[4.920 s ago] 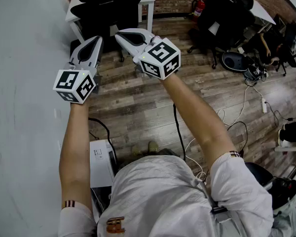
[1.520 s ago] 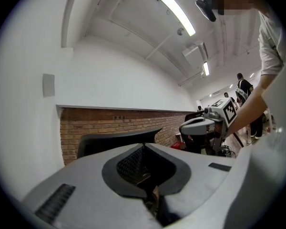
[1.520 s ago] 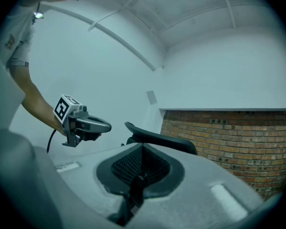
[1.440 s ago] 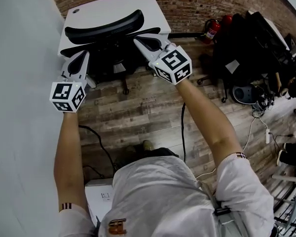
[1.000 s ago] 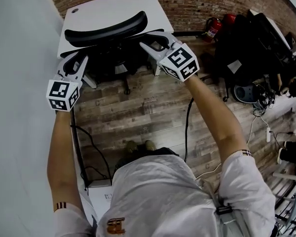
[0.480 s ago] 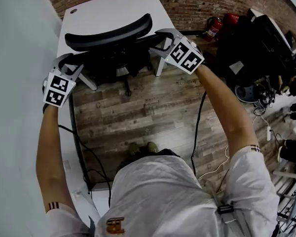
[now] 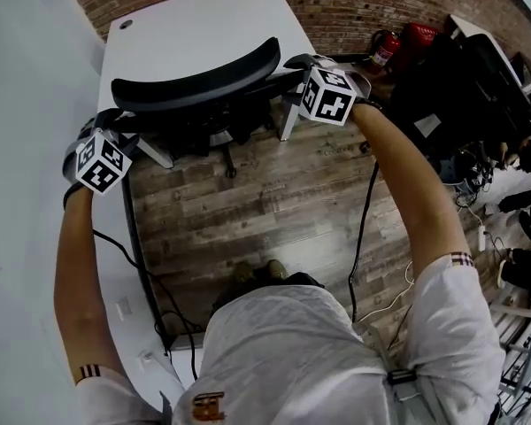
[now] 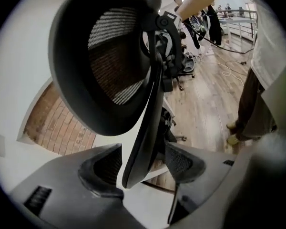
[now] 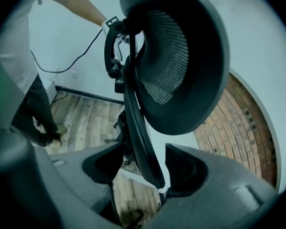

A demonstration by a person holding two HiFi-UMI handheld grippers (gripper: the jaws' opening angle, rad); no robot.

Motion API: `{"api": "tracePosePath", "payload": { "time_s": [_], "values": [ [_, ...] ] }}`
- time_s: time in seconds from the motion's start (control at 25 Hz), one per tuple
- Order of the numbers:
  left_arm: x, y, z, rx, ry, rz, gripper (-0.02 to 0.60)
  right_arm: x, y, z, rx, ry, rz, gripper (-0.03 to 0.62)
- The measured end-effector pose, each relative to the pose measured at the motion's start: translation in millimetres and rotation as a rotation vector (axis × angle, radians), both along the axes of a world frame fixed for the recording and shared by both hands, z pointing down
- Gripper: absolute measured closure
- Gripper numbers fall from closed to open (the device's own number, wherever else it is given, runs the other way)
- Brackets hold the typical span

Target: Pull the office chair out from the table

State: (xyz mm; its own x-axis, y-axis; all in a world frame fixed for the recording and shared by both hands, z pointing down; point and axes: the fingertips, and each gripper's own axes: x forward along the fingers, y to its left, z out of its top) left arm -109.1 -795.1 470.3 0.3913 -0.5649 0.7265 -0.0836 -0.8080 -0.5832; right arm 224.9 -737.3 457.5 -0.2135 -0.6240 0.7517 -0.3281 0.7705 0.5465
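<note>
A black mesh office chair (image 7: 199, 76) stands tucked under the white table (image 7: 195, 25), seen from above in the head view. My left gripper (image 7: 106, 124) is at the backrest's left edge and my right gripper (image 7: 294, 65) is at its right edge. In the left gripper view the backrest's frame edge (image 8: 145, 128) runs between the open left gripper (image 8: 140, 160), with gaps showing beside the pads. In the right gripper view the frame edge (image 9: 138, 128) likewise passes between the open right gripper (image 9: 143, 165). Both sets of jaws have just been opening.
A white wall (image 7: 26, 237) runs along the left and a brick wall (image 7: 336, 3) lies behind the table. A red fire extinguisher (image 7: 382, 47) and other dark chairs (image 7: 460, 87) stand at the right. Cables (image 7: 363, 228) trail over the wooden floor (image 7: 248, 202).
Both grippers have spread apart and dropped to the two sides of the backrest, their jaws widening around its frame edges. The chair has not shifted.
</note>
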Motion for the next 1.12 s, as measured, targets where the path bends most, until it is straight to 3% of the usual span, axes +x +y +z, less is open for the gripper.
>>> {"api": "tracePosePath", "payload": {
  "time_s": [0.28, 0.72, 0.8, 0.88, 0.96, 1.12],
  "values": [
    [-3, -18, 31, -0.058, -0.152, 0.074, 0.310, 4, -18, 30, -0.097, 0.134, -0.070, 0.330],
    [2, -29, 61, -0.109, -0.212, 0.139, 0.327, -6, -31, 64, -0.194, 0.196, -0.147, 0.354],
    [4, -33, 62, -0.099, -0.217, 0.148, 0.350, -6, -33, 67, -0.186, 0.189, -0.148, 0.379],
    [6, -37, 60, -0.071, -0.214, 0.153, 0.408, -5, -37, 66, -0.161, 0.183, -0.145, 0.463],
    [6, -41, 58, -0.044, -0.217, 0.152, 0.487, -5, -37, 66, -0.156, 0.188, -0.149, 0.475],
    [4, -38, 60, -0.031, -0.226, 0.149, 0.502, -6, -33, 69, -0.152, 0.202, -0.161, 0.491]
  ]
}}
